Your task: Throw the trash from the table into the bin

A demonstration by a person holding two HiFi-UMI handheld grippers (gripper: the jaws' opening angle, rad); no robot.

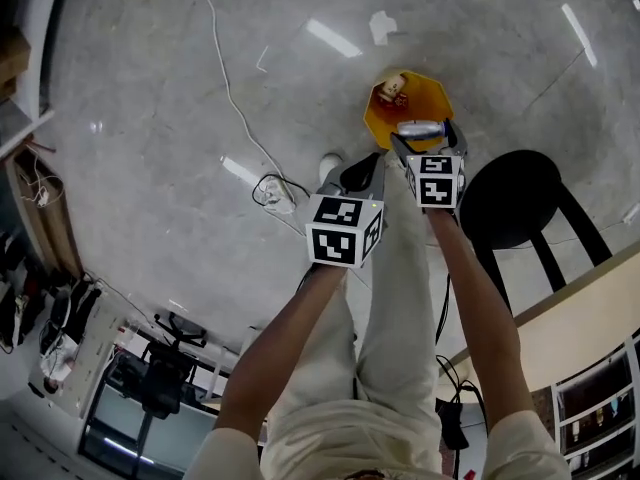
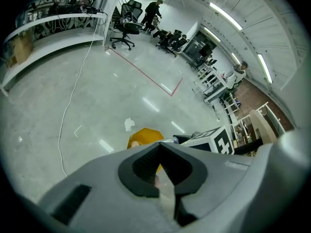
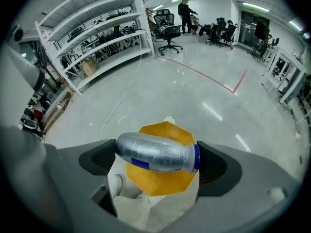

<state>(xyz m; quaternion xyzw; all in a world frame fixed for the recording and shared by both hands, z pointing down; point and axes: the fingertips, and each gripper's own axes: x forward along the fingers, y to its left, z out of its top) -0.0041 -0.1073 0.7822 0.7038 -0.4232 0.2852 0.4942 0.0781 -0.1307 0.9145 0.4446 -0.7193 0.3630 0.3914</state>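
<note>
A yellow octagonal bin (image 1: 430, 98) stands on the grey floor just beyond the person's feet, with some trash (image 1: 393, 90) inside it. My right gripper (image 1: 428, 140) is shut on a silver bottle with a blue cap (image 3: 158, 153), gripped sideways across the jaws. The bottle hangs directly above the bin (image 3: 160, 181). My left gripper (image 1: 355, 173) is beside it on the left, a little nearer to me. Its jaws are shut with nothing between them (image 2: 159, 149). In the left gripper view the bin (image 2: 143, 136) shows just past the jaw tips.
A black round stool (image 1: 515, 200) stands right of the bin, close to the right arm. A white cable (image 1: 230, 98) runs across the floor at the left. A table edge (image 1: 590, 308) lies at lower right. Shelving (image 3: 97, 42) and office chairs stand far off.
</note>
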